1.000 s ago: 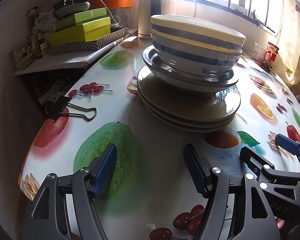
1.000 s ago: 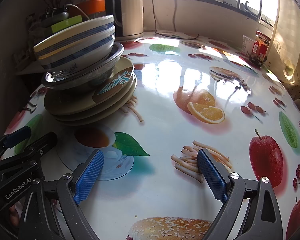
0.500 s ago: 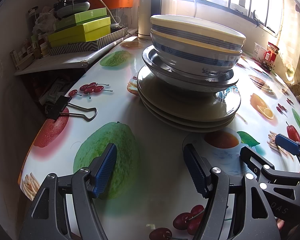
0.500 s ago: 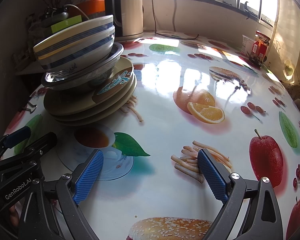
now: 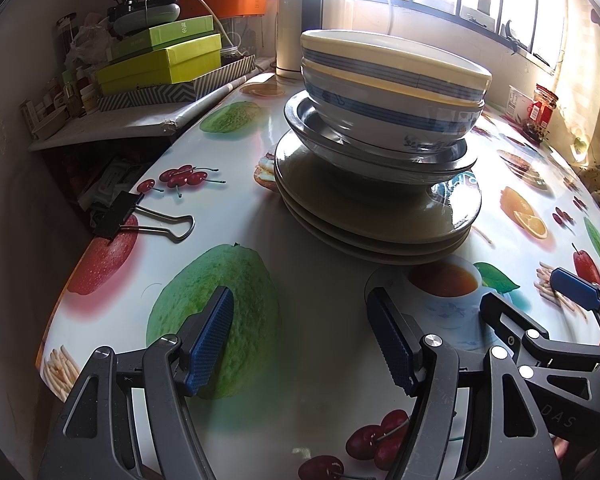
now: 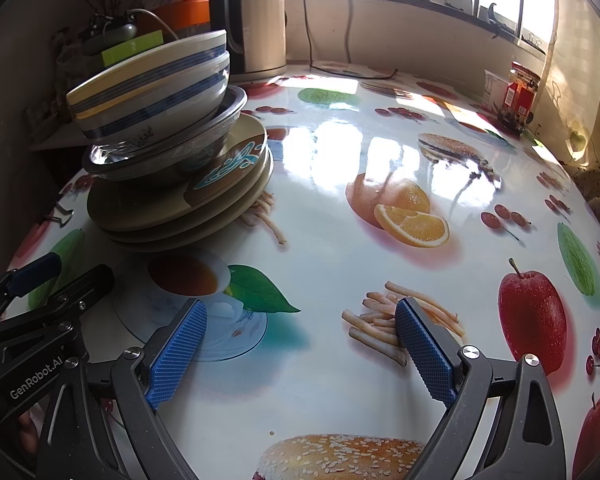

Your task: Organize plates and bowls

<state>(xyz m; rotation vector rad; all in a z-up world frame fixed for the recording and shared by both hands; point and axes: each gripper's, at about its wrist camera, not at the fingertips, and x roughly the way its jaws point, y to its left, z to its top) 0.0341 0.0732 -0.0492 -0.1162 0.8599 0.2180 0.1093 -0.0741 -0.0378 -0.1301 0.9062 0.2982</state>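
Bowls: two white bowls with blue stripes, one sitting inside the other, at the very top of the pile. Their open sides face up.
Glass bowl: a see-through bowl is right under the striped ones and holds them.
Plates: three flat tan plates lie at the bottom, one on top of the other. The top plate has a blue mark on it.
Pile: it stands straight up on the table, by the left side, next to a picture of a cup of tea.
Left gripper: the left gripper has its blue pads wide apart. Nothing is between them. It holds nothing and points down at the table.
Pile and left gripper: the pile is straight ahead of it, near but not touching.
Right gripper: the right gripper is open wide too, with nothing between its blue pads. It holds nothing.
Pile and right gripper: the pile is ahead and off to its left, not touching.
Both grippers: they are side by side and close to each other. Each one shows at the edge of the other's view.
Clip: a black clip lies on the table to the left of the pile.
Kettle: a kettle stands behind the pile, by the window.
Boxes: green boxes are stacked on a shelf to the left.
Jar: a red jar sits far to the right.
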